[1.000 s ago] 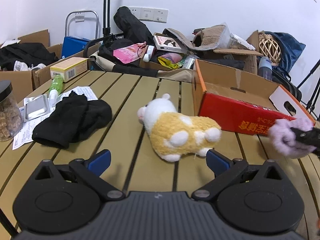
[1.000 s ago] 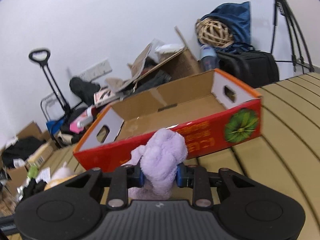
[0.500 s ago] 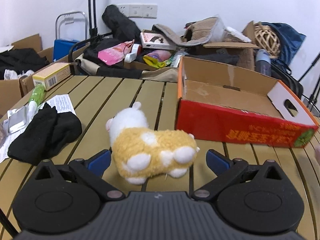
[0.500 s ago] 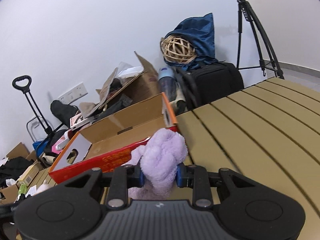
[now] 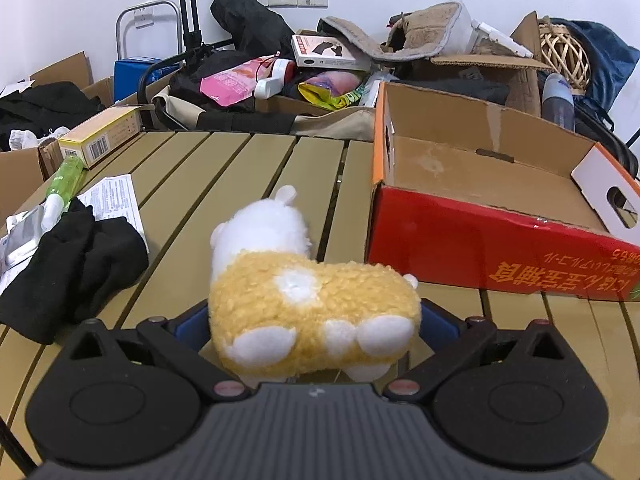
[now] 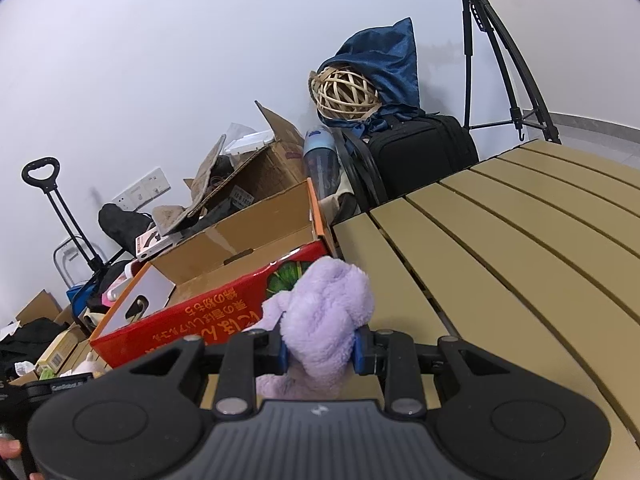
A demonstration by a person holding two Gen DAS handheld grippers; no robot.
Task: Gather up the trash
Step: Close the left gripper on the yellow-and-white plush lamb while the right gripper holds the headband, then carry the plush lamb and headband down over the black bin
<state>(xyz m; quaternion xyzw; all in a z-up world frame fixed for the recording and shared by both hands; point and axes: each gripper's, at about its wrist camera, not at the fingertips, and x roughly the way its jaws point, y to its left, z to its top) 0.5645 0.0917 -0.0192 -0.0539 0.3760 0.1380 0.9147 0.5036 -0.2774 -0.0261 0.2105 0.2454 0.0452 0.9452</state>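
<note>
Slatted tan table [image 6: 520, 240] — cluttered boxes [image 5: 472, 60] behind

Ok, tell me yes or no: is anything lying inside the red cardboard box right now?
No. In the left wrist view the red cardboard box shows only its bare brown floor, with nothing lying in it.

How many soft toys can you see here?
2. A yellow and white plush toy lies on the table between the open left tongs. A purple plush toy is clamped in the right tongs. Others may hide in the clutter behind.
</note>
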